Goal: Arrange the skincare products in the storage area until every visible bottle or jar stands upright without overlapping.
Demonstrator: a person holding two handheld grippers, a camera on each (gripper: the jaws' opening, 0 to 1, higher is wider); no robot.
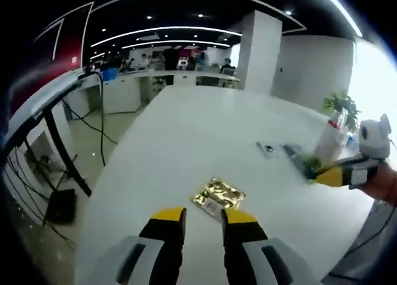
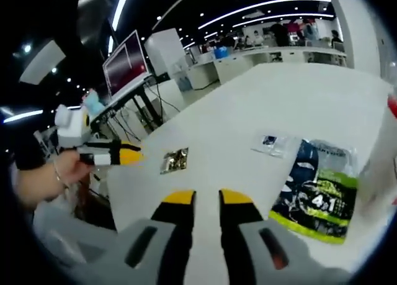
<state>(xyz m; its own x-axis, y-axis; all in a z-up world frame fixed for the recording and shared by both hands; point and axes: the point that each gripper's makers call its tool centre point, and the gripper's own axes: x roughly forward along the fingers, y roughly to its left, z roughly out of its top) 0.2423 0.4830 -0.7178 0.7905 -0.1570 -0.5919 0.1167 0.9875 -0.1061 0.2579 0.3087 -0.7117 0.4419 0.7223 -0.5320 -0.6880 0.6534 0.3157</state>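
A: Where are the skincare products now?

B: A gold sachet (image 1: 218,195) lies flat on the white worktop (image 1: 186,136), just beyond the left tongs (image 1: 204,218), slightly to their right. Its long axis runs slanted, from near left to far right. In the right gripper view the same gold sachet (image 2: 175,160) lies further off, to the left of the right tongs (image 2: 206,199).

A: So which hand is nearer?

B: The left one, I judge. Its jaws stand a little apart and hold nothing. The right tongs are also narrow and empty.

A: Anything else?

B: A white bottle (image 1: 329,142) stands upright far right, beside a dark pouch (image 2: 316,195) with green print and a small clear packet (image 2: 271,142).
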